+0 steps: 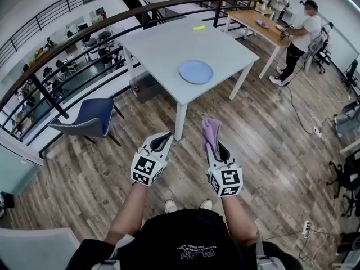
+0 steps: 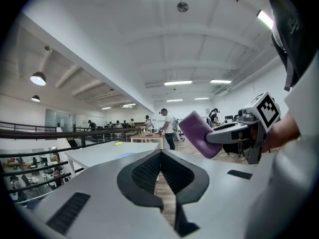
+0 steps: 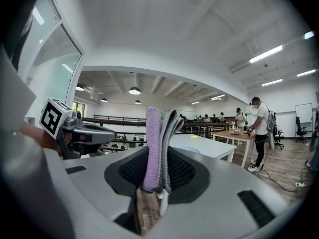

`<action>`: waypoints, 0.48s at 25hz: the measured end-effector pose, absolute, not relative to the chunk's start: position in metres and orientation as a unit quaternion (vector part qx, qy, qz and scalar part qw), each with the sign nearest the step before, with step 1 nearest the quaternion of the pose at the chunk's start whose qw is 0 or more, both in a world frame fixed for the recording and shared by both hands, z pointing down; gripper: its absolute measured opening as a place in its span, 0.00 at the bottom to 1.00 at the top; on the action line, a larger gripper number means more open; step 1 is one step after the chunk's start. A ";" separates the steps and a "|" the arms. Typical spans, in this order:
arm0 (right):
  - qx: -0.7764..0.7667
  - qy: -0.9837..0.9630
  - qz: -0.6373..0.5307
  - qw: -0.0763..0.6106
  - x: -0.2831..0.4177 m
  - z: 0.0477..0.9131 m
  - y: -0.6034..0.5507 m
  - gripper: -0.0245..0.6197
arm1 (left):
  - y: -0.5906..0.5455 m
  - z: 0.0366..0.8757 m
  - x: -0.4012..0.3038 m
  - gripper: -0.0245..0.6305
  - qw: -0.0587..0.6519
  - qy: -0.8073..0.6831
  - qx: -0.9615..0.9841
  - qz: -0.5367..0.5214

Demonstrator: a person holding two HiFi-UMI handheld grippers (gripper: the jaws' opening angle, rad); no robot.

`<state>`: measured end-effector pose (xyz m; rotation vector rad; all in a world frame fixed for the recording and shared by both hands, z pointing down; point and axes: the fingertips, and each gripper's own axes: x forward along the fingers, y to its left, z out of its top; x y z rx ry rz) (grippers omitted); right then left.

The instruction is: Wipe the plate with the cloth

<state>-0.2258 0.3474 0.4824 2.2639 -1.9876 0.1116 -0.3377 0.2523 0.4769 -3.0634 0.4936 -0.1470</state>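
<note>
Wood floor (image 1: pixel 270 151), open hall, dark railing (image 1: pixel 84 32) curving along the far-left side. White table (image 1: pixel 163 46) stands ahead of the person, well apart from both grippers.

- Plate (image 1: pixel 196 71): light blue, flat on the table near its front corner, nothing on it.
- Yellow item (image 1: pixel 198 27): small, on the far part of the same table; cannot tell what it is.
- Left gripper (image 1: pixel 167 135): held out over the floor, short of the table and pointing toward it. Its own view shows the jaws closed fully together with nothing between them.
- Right gripper (image 1: pixel 214 146): just beside the left one, also over the floor and pointing toward the table. Its jaws are clamped on the cloth.
- Cloth (image 1: pixel 211 130): purple with a grey layer, folded, standing upright out of the right jaws. It touches neither plate nor table.
- Chair (image 1: pixel 93 117): blue, on the floor left of the table, near the railing.
- Bystander (image 1: pixel 301 35): stands at a wooden table (image 1: pixel 264 26) far right, well away from the white table.
</note>
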 end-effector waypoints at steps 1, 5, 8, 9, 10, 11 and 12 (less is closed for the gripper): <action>0.749 -0.658 0.037 0.066 -0.229 0.483 0.347 0.20 | 0.250 0.477 -0.341 0.06 0.018 0.160 -0.986 -0.046; 0.754 -0.651 0.037 0.072 -0.231 0.485 0.348 0.20 | 0.242 0.480 -0.345 0.06 0.005 0.159 -0.986 -0.039; 0.760 -0.645 0.040 0.077 -0.224 0.487 0.348 0.20 | 0.240 0.482 -0.340 0.06 -0.003 0.156 -0.987 -0.040; 0.760 -0.643 0.042 0.077 -0.219 0.488 0.346 0.20 | 0.239 0.484 -0.336 0.06 -0.004 0.154 -0.987 -0.041; 0.761 -0.643 0.042 0.077 -0.215 0.488 0.344 0.20 | 0.238 0.485 -0.332 0.06 -0.004 0.153 -0.987 -0.042; 0.760 -0.644 0.043 0.075 -0.210 0.487 0.341 0.20 | 0.236 0.485 -0.327 0.06 -0.004 0.152 -0.987 -0.044; 0.759 -0.645 0.042 0.073 -0.206 0.487 0.339 0.20 | 0.235 0.486 -0.322 0.06 -0.004 0.152 -0.987 -0.045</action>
